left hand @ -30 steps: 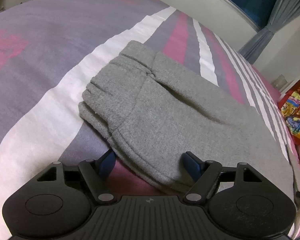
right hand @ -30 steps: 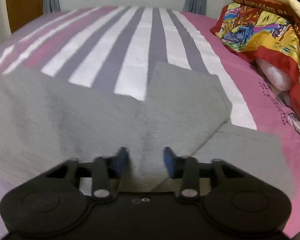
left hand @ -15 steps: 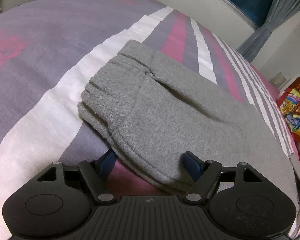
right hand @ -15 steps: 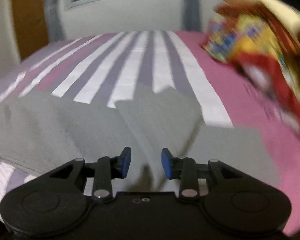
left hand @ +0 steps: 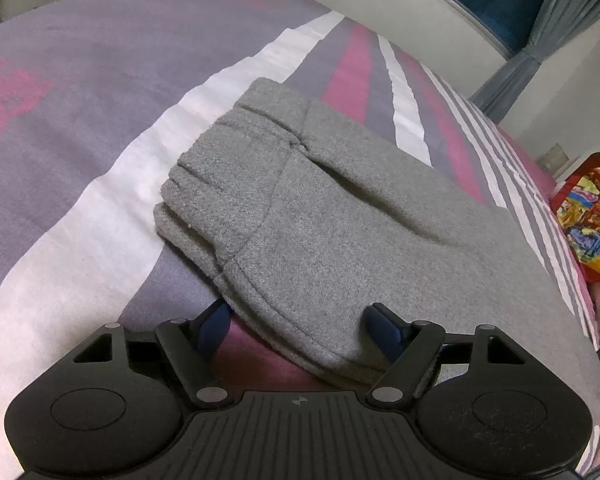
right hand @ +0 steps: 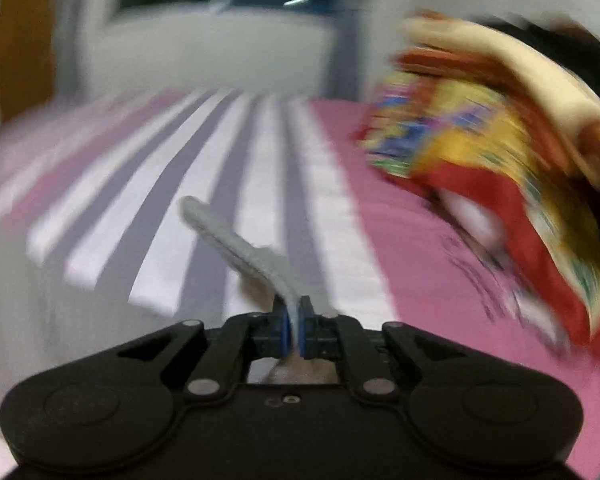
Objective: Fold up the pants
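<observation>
Grey pants on striped bedsheet, two views.

Only our left view shows the waistband, toward 10 o'clock; only our right view shows a raised fabric strip, pinched by the closed right gripper. Right view is blurred; colourful bedding at 2 o'clock. Left gripper hovers low, fingers spread, straddling the hem.

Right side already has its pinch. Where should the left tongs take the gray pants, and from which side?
Take the stitched hem of the gray pants, at the near edge, where it already lies between the open left tongs. Come in low from the near side, along the bedsheet: the edge there is thick, layered and slightly raised.
</observation>
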A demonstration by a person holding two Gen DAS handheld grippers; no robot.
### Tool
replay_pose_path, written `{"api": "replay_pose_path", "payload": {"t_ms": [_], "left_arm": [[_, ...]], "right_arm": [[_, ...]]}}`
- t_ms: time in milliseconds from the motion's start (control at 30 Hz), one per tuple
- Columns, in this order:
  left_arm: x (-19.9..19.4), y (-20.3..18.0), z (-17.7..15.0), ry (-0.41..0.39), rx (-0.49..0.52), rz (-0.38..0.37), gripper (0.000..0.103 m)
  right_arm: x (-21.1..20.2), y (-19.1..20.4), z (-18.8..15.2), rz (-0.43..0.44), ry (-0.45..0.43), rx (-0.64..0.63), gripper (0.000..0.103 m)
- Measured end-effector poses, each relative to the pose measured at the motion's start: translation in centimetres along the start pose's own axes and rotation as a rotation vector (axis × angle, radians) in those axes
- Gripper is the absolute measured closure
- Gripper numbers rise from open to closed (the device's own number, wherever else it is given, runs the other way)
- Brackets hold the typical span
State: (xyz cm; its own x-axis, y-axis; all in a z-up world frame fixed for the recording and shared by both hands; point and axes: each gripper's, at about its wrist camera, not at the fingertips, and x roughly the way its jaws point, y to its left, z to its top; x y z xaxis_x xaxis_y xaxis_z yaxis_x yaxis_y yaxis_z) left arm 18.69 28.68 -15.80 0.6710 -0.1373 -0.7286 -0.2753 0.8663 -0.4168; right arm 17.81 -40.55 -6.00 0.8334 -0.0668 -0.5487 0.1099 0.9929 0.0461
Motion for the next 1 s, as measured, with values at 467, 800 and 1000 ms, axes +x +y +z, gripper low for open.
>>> {"api": "replay_pose_path", "payload": {"t_ms": [467, 800, 1000], "left_arm": [[0.3, -0.1, 0.5, 0.022, 0.014, 0.001, 0.027], [0.4, 0.0, 0.3, 0.013, 0.016, 0.000, 0.027], [0.2, 0.0, 0.2, 0.005, 0.013, -0.003, 0.026]], "right_arm": [[0.5, -13.1, -11.2, 0.098, 0.078, 0.698, 0.091], [-3.2, -10.9, -5.7, 0.124, -0.114, 0.456, 0.098], [2.2, -12.8, -10.4, 0.023, 0.169, 0.546, 0.098]]}}
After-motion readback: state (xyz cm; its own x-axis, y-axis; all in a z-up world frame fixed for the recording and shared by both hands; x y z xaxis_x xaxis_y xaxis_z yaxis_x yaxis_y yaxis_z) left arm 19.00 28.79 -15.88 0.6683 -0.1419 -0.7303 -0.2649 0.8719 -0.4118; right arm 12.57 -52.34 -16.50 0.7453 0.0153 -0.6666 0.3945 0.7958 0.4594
